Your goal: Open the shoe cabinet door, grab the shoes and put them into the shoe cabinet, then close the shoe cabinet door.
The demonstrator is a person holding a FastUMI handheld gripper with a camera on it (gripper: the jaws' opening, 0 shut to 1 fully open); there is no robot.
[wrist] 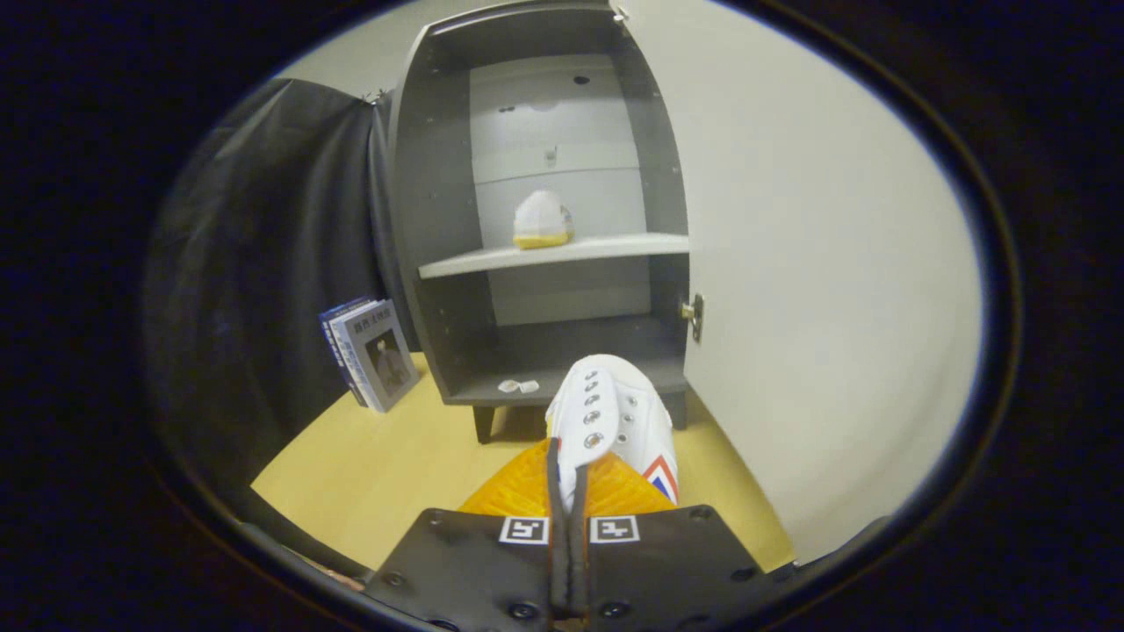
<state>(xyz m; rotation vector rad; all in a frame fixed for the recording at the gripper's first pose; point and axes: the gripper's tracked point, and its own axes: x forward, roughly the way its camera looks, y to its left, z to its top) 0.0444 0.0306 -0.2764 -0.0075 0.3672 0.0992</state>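
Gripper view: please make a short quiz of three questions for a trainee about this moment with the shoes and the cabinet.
1. True or false: the cabinet door is shut.
2. Where is the second shoe? A) on the floor B) on the middle shelf C) on the books
3. What do the gripper fingers hold?

Key
1. False: the door stands open beside the cabinet.
2. B, towards the back of the shelf.
3. A white shoe: the fingers are closed together on its rear edge, and its toe points towards the cabinet's bottom compartment.
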